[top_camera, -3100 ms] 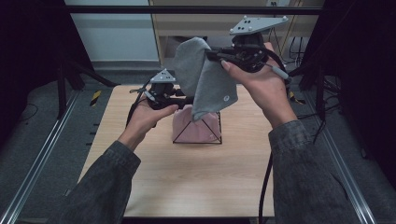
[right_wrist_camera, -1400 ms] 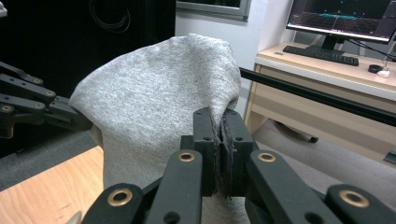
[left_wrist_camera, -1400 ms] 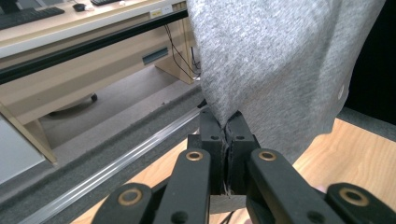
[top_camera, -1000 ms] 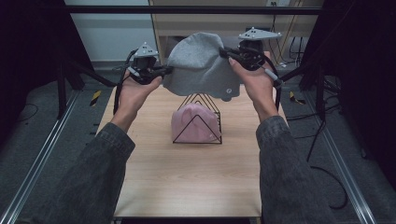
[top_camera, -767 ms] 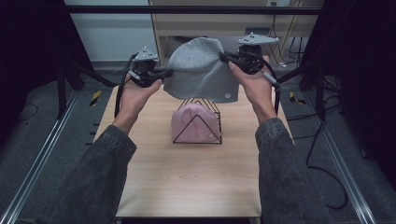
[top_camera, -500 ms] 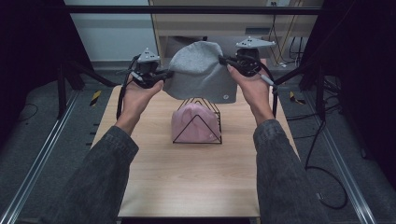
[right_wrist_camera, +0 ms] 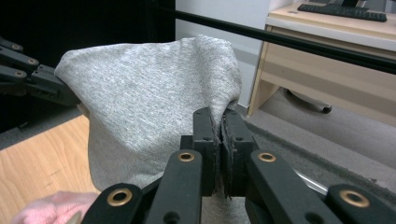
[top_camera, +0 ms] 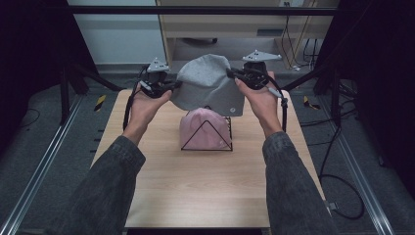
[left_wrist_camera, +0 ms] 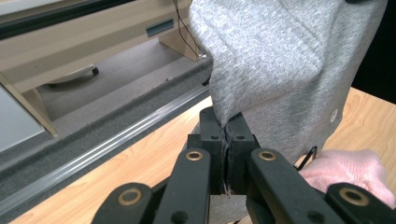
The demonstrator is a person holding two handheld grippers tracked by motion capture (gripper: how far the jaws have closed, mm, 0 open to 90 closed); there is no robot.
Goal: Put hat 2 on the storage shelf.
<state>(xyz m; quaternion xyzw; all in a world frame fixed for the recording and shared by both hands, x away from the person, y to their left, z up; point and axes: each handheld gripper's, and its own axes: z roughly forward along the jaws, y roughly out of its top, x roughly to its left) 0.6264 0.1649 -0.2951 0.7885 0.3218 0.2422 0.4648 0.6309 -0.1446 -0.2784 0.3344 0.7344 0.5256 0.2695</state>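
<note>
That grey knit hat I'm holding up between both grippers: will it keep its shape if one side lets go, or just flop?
Probably flop. The grey knit hat sags and creases between the left gripper and right gripper, so it looks soft and limp. It likely weighs little, since thin pinches of its edge carry it. Released on one side, it would probably swing down toward the pink hat on the black wire rack.
</note>
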